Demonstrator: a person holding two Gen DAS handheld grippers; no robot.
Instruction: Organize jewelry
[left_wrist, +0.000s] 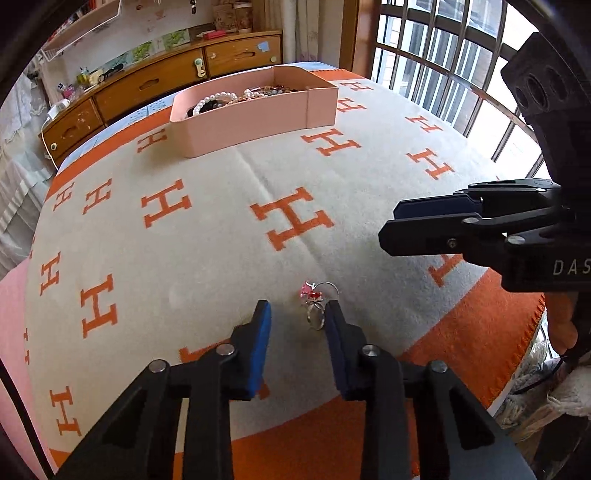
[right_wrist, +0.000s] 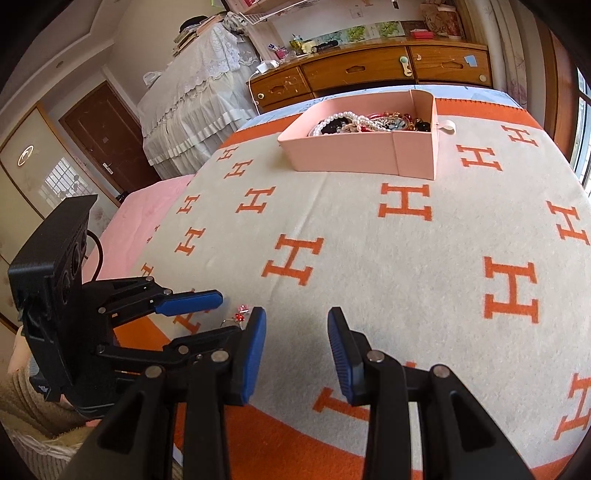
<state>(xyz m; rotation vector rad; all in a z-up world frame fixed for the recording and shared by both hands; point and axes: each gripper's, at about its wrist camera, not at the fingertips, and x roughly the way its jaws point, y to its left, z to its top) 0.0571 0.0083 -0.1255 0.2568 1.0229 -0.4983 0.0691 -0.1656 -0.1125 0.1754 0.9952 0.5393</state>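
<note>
Rings (left_wrist: 317, 306): two small silver bands, one topped with pink-red stones, are seen lying on the blanket (left_wrist: 221, 229), just ahead of the right fingertip.
Handling: judged light, rigid, slippery; the stone setting is likely delicate, so the metal band is better pinched.
Left gripper (left_wrist: 298, 314): jaws are held moderately apart, nothing gripped.
Right gripper (right_wrist: 297, 321): jaws are spread, empty, off to the side.
Jewelry box (left_wrist: 258, 118): pink, filled with pearls and beads, well apart across the blanket.

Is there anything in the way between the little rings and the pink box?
Nothing visible. The rings lie by the open left gripper, and only bare blanket stretches from them to the pink box. The right gripper is off to the side.
</note>
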